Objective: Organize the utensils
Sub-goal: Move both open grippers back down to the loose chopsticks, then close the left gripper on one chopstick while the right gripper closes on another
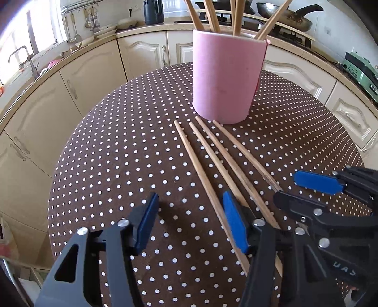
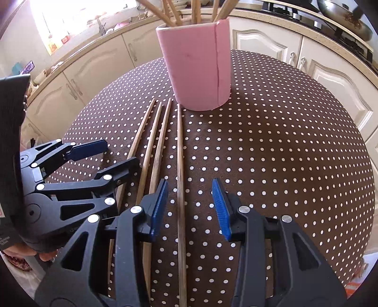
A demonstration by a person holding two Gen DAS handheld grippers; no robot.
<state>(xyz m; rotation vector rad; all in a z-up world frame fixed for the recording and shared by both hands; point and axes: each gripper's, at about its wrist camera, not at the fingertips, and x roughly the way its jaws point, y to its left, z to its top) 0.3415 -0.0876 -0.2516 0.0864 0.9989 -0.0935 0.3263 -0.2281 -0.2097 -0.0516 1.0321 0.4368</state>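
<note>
Several wooden chopsticks lie side by side on the dotted table, in front of a pink holder (image 1: 226, 80) (image 2: 196, 66) that has more chopsticks standing in it. My left gripper (image 1: 192, 219) (image 2: 120, 152) is open over the near ends. The leftmost chopstick (image 1: 196, 165) (image 2: 141, 132) runs just inside its right finger, with no pad pressing on it. My right gripper (image 2: 190, 200) (image 1: 287, 186) is open astride the rightmost chopstick (image 2: 180, 153) (image 1: 245, 153), with a gap on both sides. The two grippers sit close together.
The round table (image 1: 118, 141) wears a brown cloth with white dots and drops off on all sides. Cream cabinets (image 1: 89, 78) and a counter curve behind it, with a sink (image 1: 28, 61) at left and a wok (image 1: 283, 16) on the stove at right.
</note>
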